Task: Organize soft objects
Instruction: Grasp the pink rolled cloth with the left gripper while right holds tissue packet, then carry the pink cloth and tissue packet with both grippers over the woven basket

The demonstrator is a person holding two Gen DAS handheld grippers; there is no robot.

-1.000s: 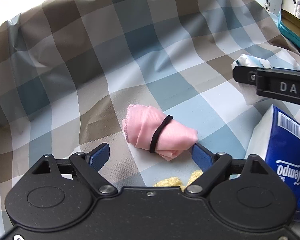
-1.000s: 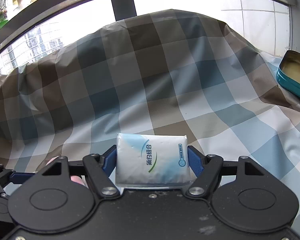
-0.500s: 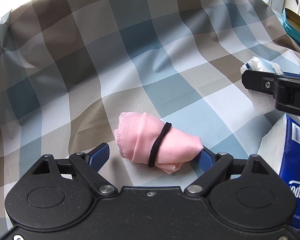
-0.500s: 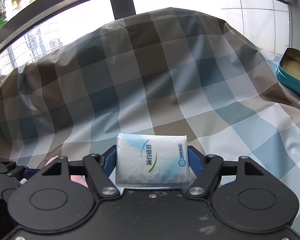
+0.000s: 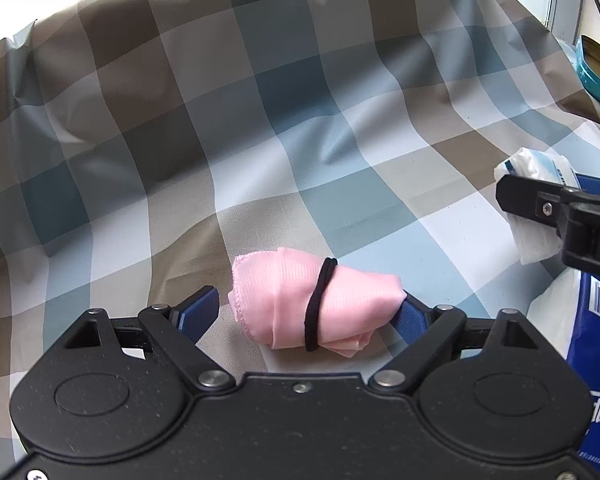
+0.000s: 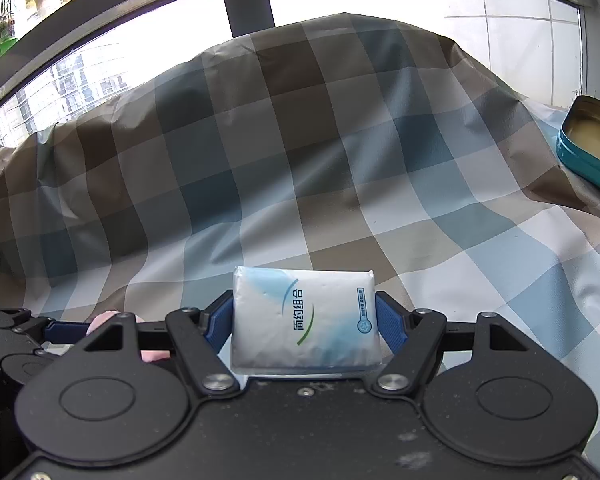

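Bright daylight pours in through the window (image 6: 340, 12), which glows so white that it hides most of what is outside. The checked cloth (image 5: 300, 140) is softly lit, with gentle shadows in its folds. Both pictures are sharp but bend round at the edges.

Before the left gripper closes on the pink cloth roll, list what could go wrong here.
1. The pink cloth roll sits off-centre in the open left gripper, against one finger; closing may push it sideways.
2. The black hair tie could slip off, letting the roll unravel.
3. The right gripper, holding a tissue pack, is close; they could collide.
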